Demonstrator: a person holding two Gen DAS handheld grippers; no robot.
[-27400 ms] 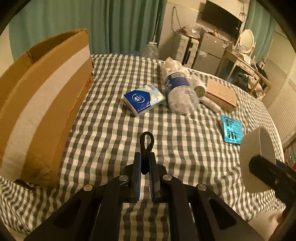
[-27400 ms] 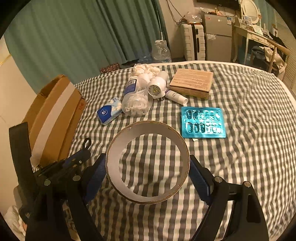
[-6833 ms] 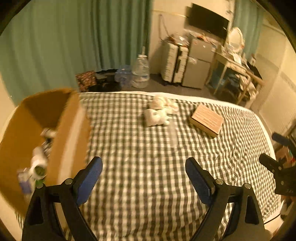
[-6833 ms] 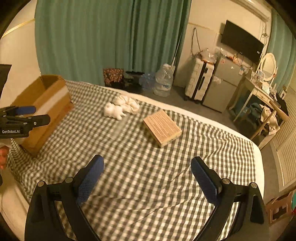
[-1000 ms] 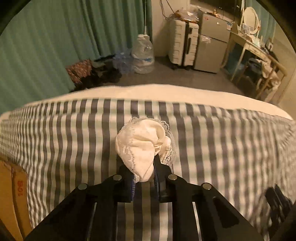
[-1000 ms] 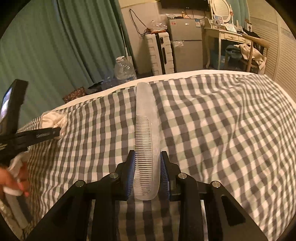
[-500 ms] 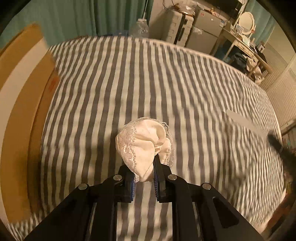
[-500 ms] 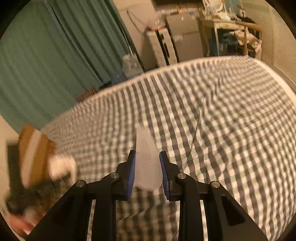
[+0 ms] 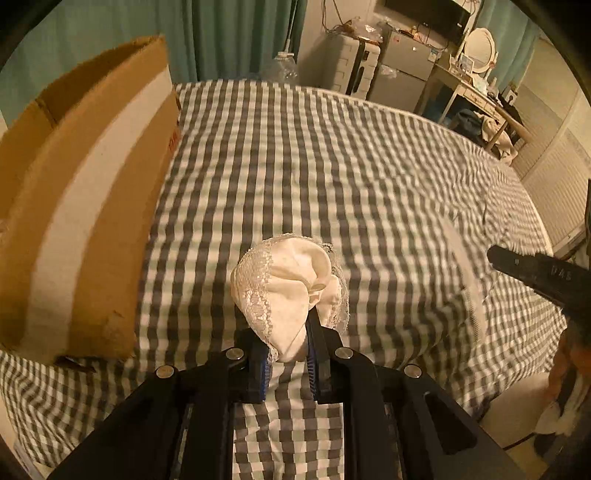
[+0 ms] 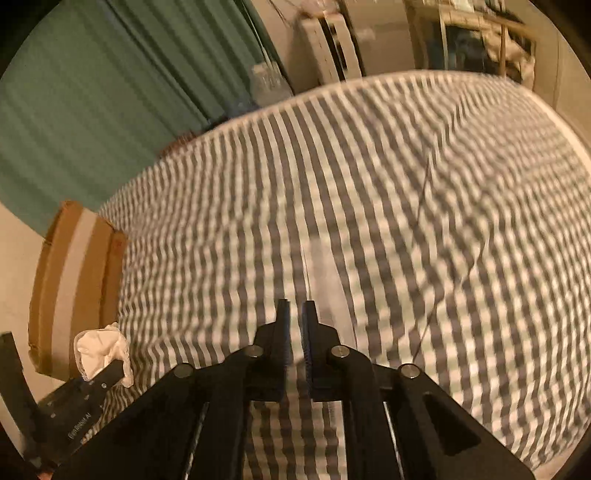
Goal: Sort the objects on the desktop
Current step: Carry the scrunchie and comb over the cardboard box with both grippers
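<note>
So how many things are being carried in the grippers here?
2: a lacy cloth in the left gripper, and a clear comb, blurred, in the right gripper.

A lived-in bedroom at home, under warm evening light.

A checked bedsheet (image 9: 332,166) fills the middle of the left wrist view. Teal curtains (image 9: 229,37) hang across the back wall at 12 o'clock. Toward 1 o'clock stand a white suitcase (image 9: 351,66) and a small grey fridge (image 9: 402,74), with a dark television (image 9: 424,14) on the wall above. At 2 o'clock a dressing table (image 9: 476,96) carries an oval mirror (image 9: 480,44). A cardboard box (image 9: 81,184) sits on the sheet at 9 o'clock.
</note>
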